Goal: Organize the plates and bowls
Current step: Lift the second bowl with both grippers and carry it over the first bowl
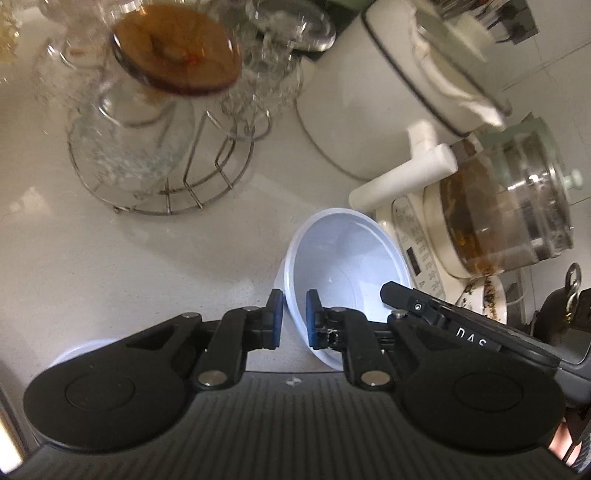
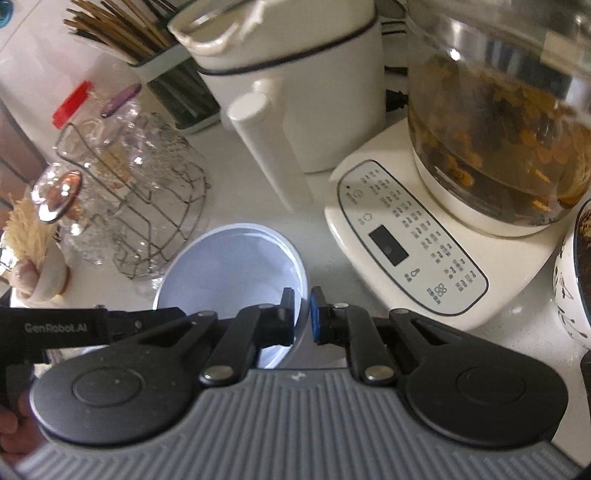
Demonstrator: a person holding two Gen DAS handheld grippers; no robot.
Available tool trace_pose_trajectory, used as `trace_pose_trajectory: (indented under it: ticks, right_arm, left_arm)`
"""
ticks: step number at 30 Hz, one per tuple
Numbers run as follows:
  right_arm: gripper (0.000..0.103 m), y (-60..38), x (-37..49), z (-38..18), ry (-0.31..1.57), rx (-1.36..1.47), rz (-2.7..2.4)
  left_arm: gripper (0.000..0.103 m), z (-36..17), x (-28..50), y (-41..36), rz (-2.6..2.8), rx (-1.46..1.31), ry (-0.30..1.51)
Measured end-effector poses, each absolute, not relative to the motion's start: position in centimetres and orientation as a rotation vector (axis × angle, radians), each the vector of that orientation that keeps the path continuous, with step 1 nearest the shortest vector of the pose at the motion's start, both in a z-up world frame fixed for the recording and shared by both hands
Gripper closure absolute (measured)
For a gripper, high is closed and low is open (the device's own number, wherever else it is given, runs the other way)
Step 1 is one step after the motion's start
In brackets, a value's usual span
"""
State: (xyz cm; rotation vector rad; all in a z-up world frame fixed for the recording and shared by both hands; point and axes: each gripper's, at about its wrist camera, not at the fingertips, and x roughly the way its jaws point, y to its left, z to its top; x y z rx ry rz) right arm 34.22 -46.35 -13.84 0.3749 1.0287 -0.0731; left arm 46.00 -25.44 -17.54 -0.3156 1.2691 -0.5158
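Pale speckled worktop (image 1: pixel 155 258) carries every item in both wrist views.

Left wrist view, from left to right: a wire rack (image 1: pixel 162 177) holds clear glassware, with a brown-lidded glass jar (image 1: pixel 173 55) lying tilted over it. A white bowl (image 1: pixel 343 266) sits right of centre, tipped on its side. The left tool (image 1: pixel 293 319) grips the bowl's near rim: one blue pad lies outside the wall, the other inside, and the jaws stand almost closed on the thin wall. Just right of it, the tip of the other tool reaches onto the bowl's opposite rim. Behind the bowl stand a white kettle (image 1: pixel 373 92) and, further right, a glass pot (image 1: pixel 517 206) of brownish liquid on a white heating base.

Right wrist view, from left to right: part of the left tool's black body crosses the lower left edge, beside the same rack of glassware (image 2: pixel 140 206). A holder of chopsticks (image 2: pixel 122 29) stands at the back. The bowl (image 2: pixel 236 266) lies at centre, just beside the rack, its opening facing the camera. The right tool (image 2: pixel 303 314) clamps the bowl's right rim, jaws nearly closed on the wall. To the right sit the white kettle (image 2: pixel 295 85), the heating base with its control panel (image 2: pixel 410 243), and the glass pot (image 2: pixel 498 122) upon it.
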Motion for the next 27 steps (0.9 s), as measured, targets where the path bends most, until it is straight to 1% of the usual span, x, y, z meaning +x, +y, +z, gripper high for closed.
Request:
trace_pose_trajectory:
  ticks: [14, 20, 27]
  right_arm:
    - [0.090, -43.1, 30.4, -8.0, 0.940, 0.401, -0.112]
    - [0.089, -41.5, 28.6, -6.6, 0.912, 0.425, -0.107]
    - [0.089, -39.2, 27.2, -5.7, 0.890, 0.429, -0.078]
  left_arm:
    - [0.088, -11.3, 43.1, -21.4, -0.542, -0.355, 1.178]
    - [0.088, -9.3, 41.4, -19.2, -0.555, -0.350, 1.139]
    - [0.088, -8.1, 39.4, -16.6, -0.533, -0.350, 1.107]
